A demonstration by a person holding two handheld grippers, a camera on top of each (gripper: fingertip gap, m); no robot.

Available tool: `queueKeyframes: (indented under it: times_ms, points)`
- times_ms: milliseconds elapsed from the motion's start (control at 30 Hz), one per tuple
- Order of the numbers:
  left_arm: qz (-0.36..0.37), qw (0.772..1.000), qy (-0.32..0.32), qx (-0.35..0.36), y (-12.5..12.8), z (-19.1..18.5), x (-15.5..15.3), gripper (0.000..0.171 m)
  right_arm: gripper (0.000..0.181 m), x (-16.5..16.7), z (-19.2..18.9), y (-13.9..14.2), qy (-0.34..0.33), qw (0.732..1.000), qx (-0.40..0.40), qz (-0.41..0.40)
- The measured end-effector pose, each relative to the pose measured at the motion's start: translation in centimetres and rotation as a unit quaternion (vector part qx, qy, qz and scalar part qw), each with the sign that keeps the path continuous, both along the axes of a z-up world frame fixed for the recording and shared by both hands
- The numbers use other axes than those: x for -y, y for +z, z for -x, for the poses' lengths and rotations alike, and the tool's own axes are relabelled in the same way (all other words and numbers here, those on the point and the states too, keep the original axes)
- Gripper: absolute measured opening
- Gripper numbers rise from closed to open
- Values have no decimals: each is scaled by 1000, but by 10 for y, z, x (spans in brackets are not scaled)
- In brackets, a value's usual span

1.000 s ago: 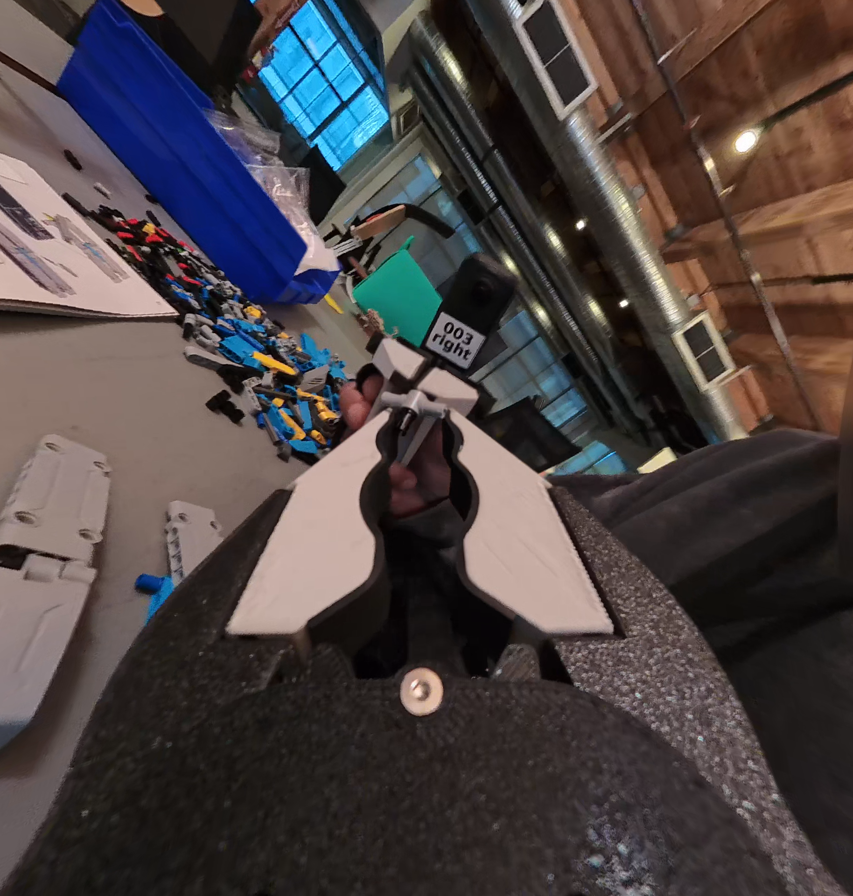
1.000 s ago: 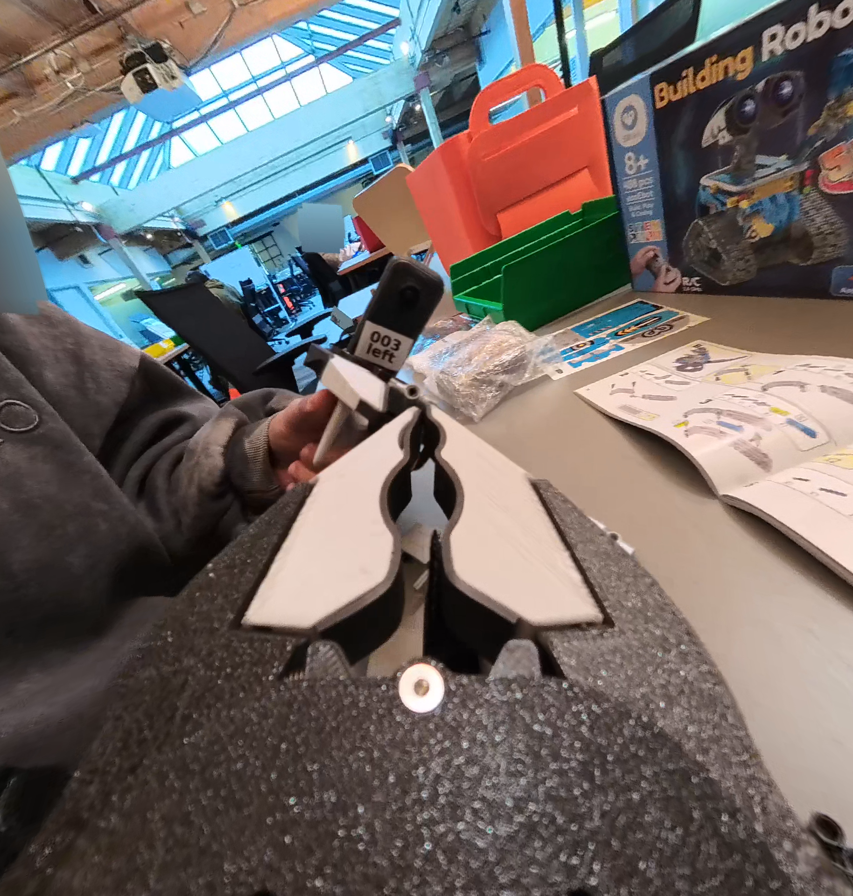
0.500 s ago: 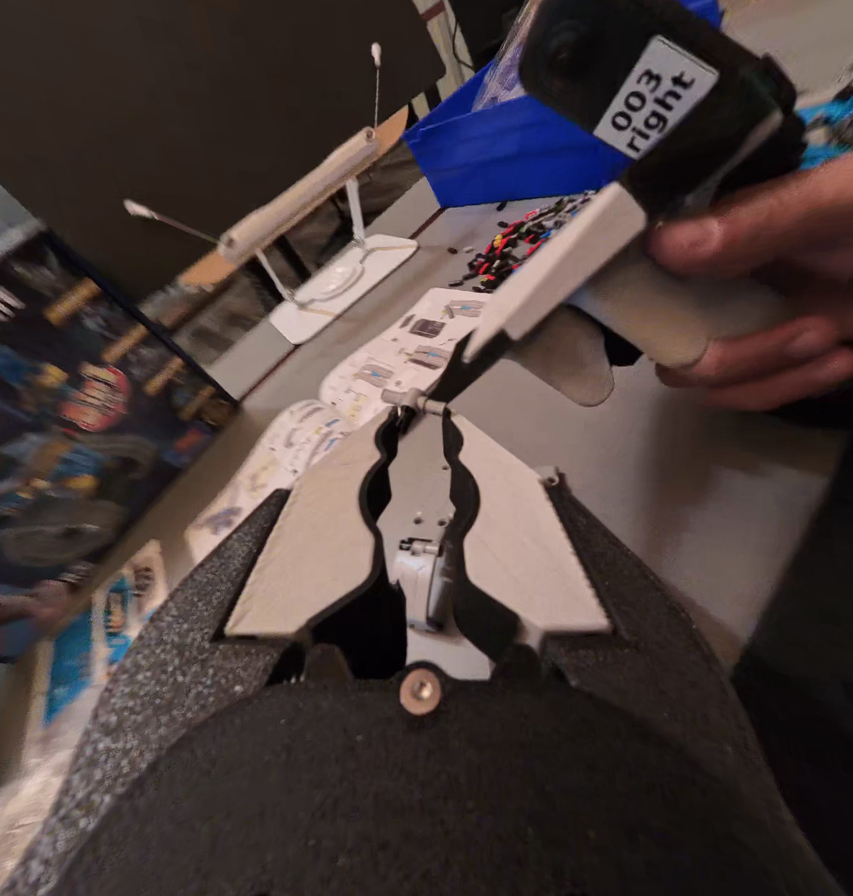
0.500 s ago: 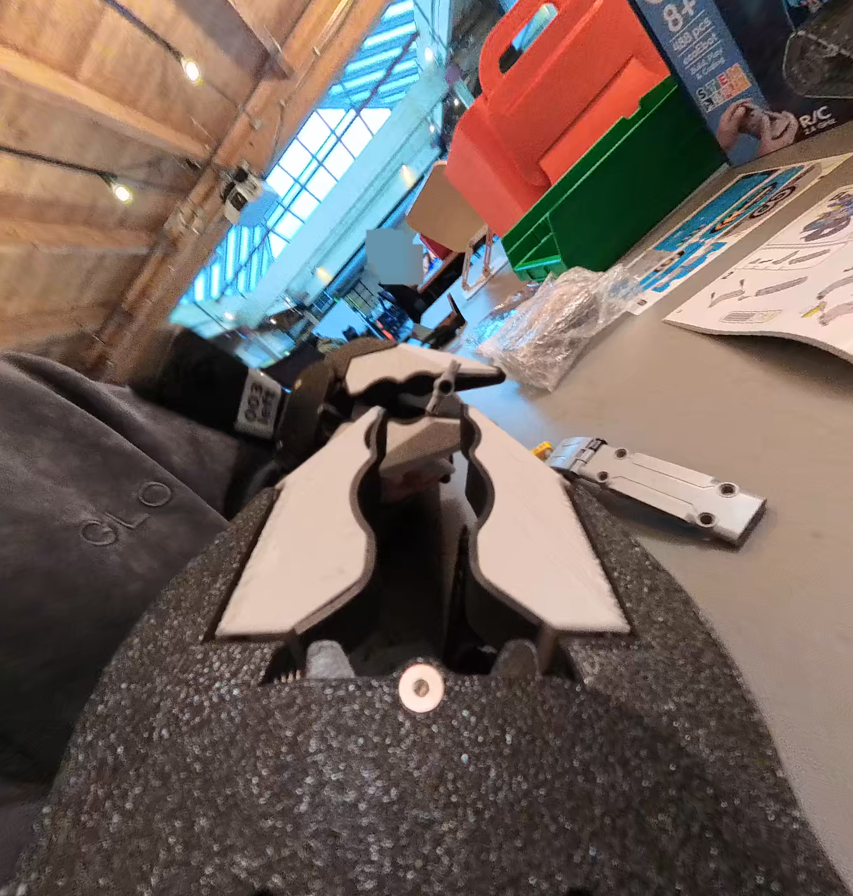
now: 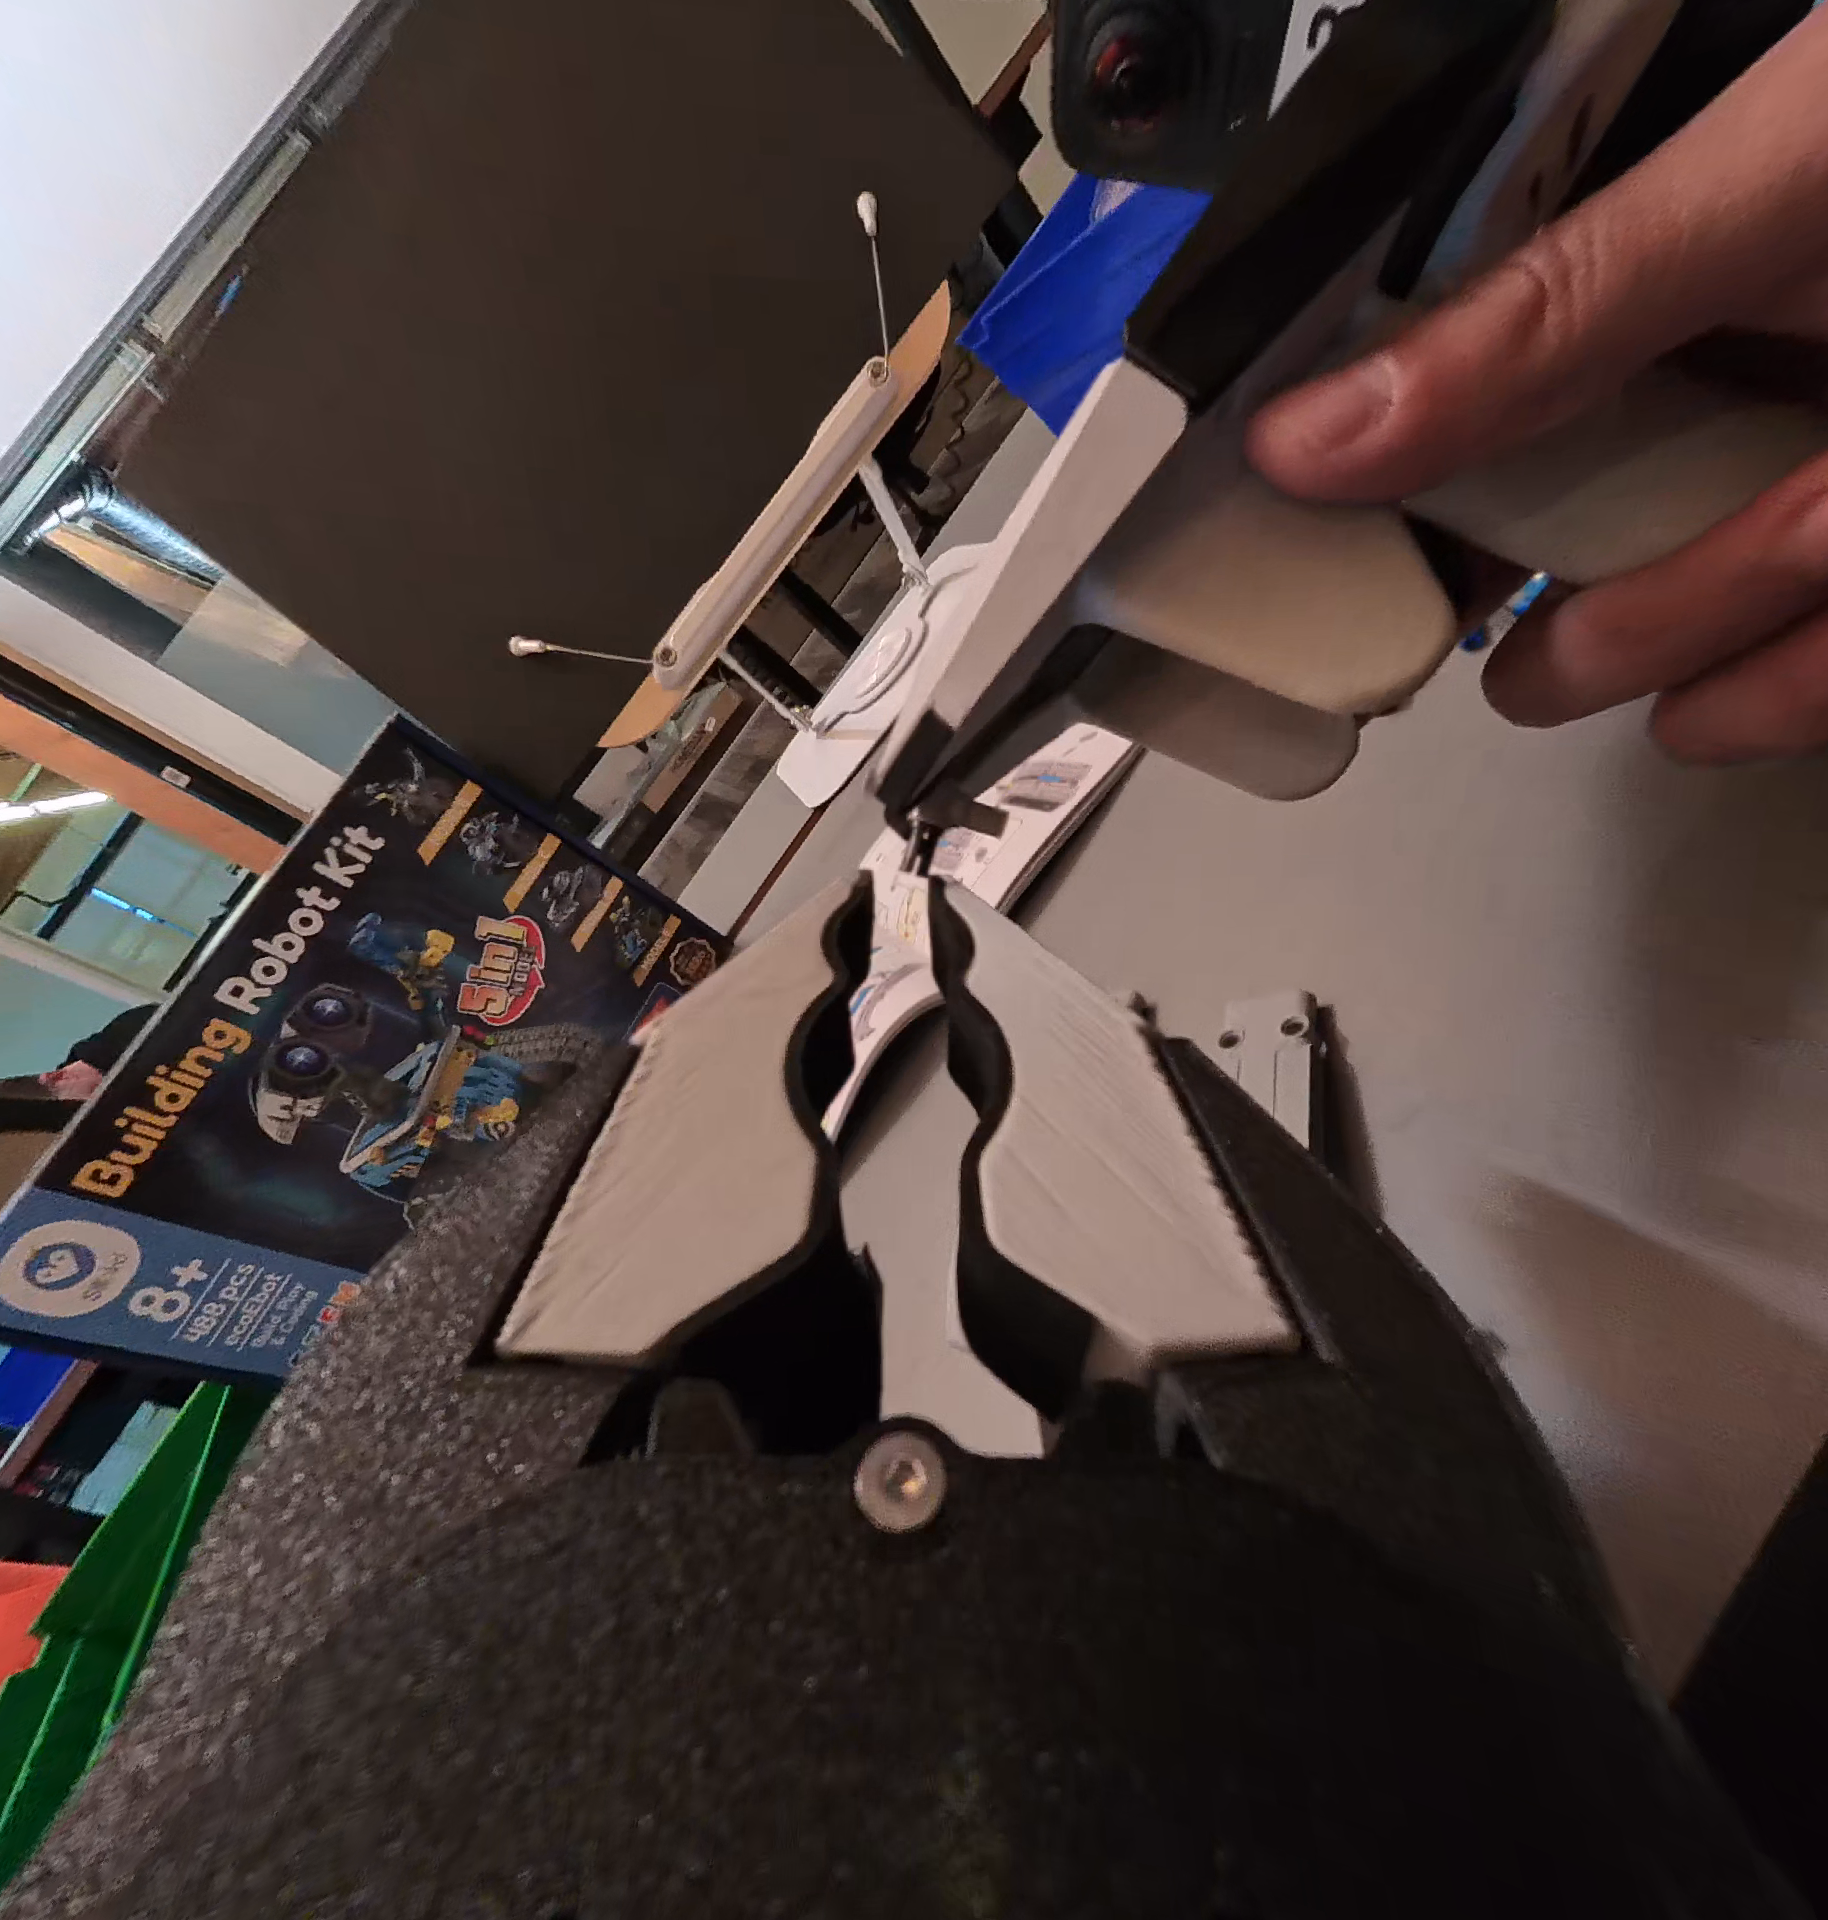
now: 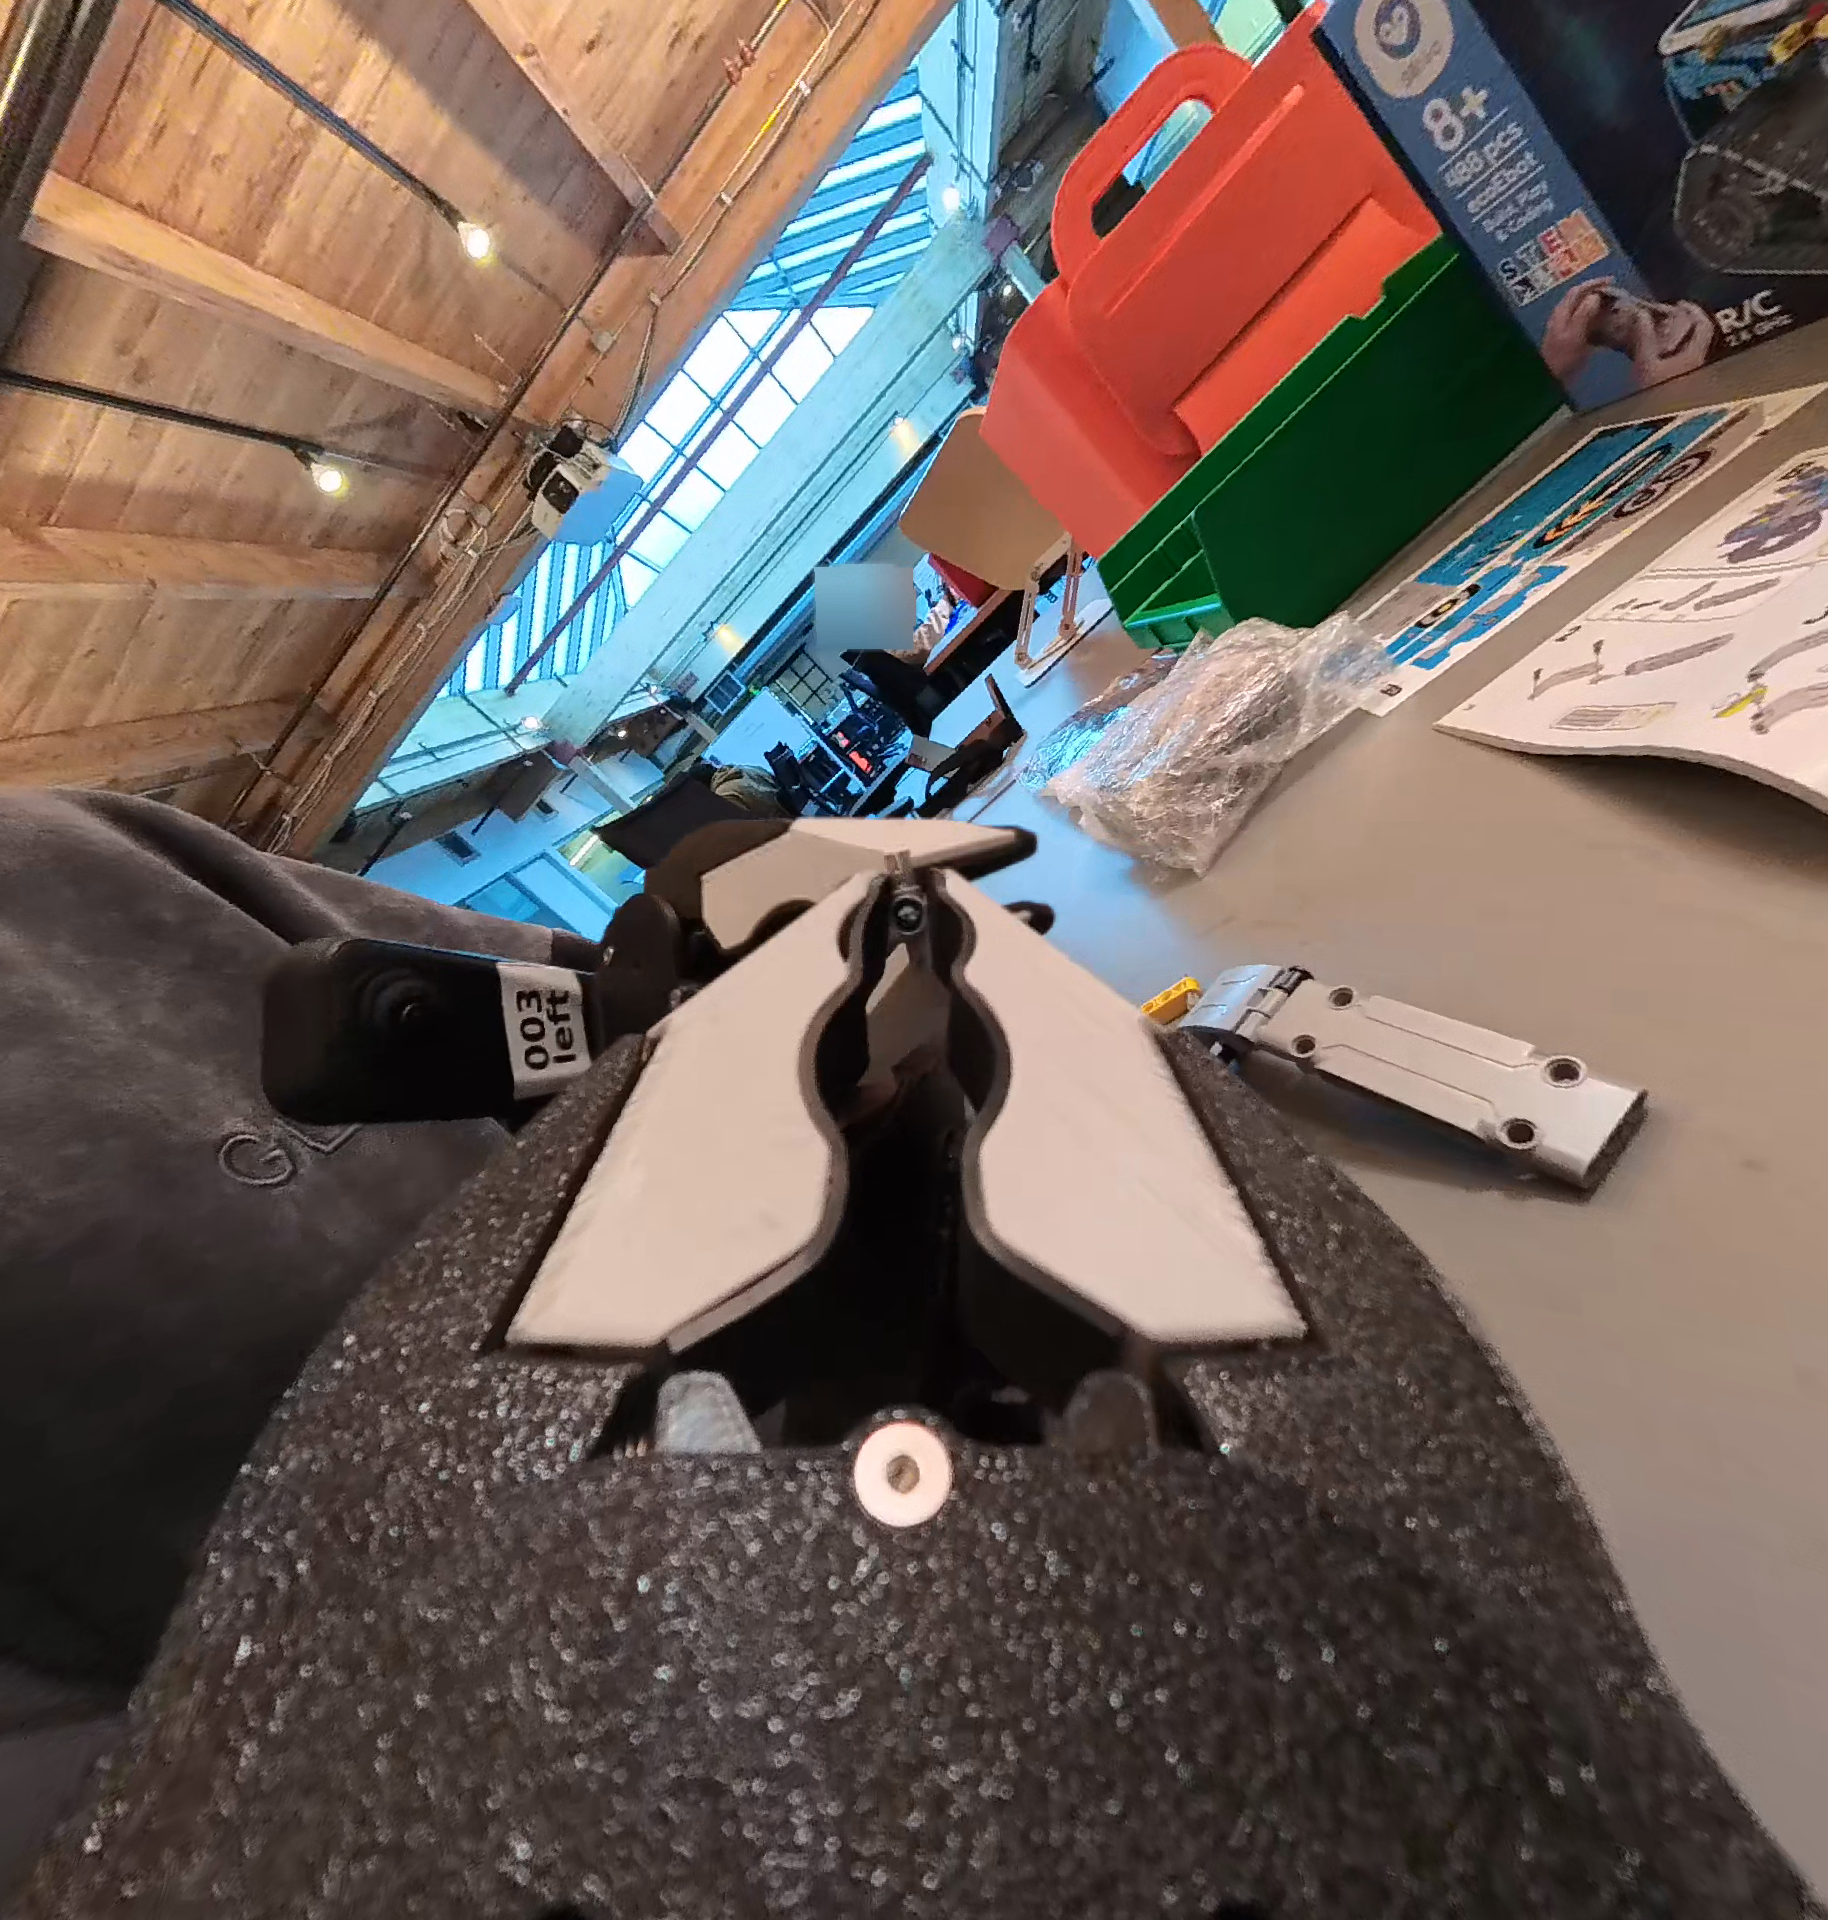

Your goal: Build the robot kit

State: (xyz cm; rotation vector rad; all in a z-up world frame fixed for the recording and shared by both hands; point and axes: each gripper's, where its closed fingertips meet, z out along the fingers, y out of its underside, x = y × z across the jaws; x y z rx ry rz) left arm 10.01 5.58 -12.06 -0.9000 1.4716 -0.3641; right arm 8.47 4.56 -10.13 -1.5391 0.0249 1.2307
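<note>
Left hand-held gripper [image 5: 902, 894]: fingers nearly together, tips meeting the right hand-held gripper [image 6: 905, 883], which pinches a small dark pin [image 6: 905, 914], seemingly for a tip-to-tip handover; grey hinged plate [image 6: 1409, 1070] lies flat on the bench [image 6: 1512, 935] just beside the right gripper; instruction booklet [image 6: 1720, 665] beyond the plate.

The small dark part [image 6: 905, 914] pinched at the right gripper's [image 6: 902, 883] tips is too small to identify; the toy box [image 6: 1668, 156] runs off-frame.

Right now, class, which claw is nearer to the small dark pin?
Right. The right claw pinches the small dark pin between its tips. The left claw points at the pin from close by, its tips not around it.
</note>
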Motion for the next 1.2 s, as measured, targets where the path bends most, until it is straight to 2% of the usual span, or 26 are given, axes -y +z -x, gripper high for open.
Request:
queueKeyframes:
  times_ms: [100, 200, 300, 367, 433, 533, 567, 700, 800, 867, 1000, 1200]
  points:
    - [-14, 1000, -19, 6, 3, 0, 9, 10, 6, -1, -4, -1, -10, 1000, 4, 2]
    - [-38, 999, -9, 3, 3, 0, 9, 4, 6, -1, -2, -3, -3, 1000, -3, 9]
    - [-8, 1000, 3, 2, 3, -1, 6, 3, 6, -3, -3, -1, -14, 1000, -2, 5]
    - [39, 999, 16, 18, 8, -1, 4, 3, 7, -4, -4, 3, -28, 1000, 3, -9]
    - [116, 992, 22, 42, 13, -2, 5, 3, 9, -5, -4, 6, -44, 998, 21, -26]
    - [255, 962, 31, 93, 23, 0, 3, 3, 6, -5, -1, 15, -75, 995, 34, -54]
    - [277, 955, 32, 102, 25, 0, 4, 3, 6, -5, -1, 17, -88, 993, 40, -63]
    - [217, 969, 53, 105, 28, 1, 4, 2, 6, -3, 1, 22, -111, 988, 69, -85]
    - [239, 962, 74, 111, 25, 2, -2, 2, 16, -5, 1, 23, -103, 991, 34, -77]
    - [250, 957, 82, 121, 26, 2, -3, 3, 16, -5, 2, 25, -108, 990, 30, -81]
    - [270, 951, 80, 128, 28, -1, 1, 2, 5, -8, -2, 22, -157, 979, 88, -90]
    - [269, 952, 70, 125, 28, -4, 12, 2, 6, -7, 1, 23, -159, 976, 114, -97]
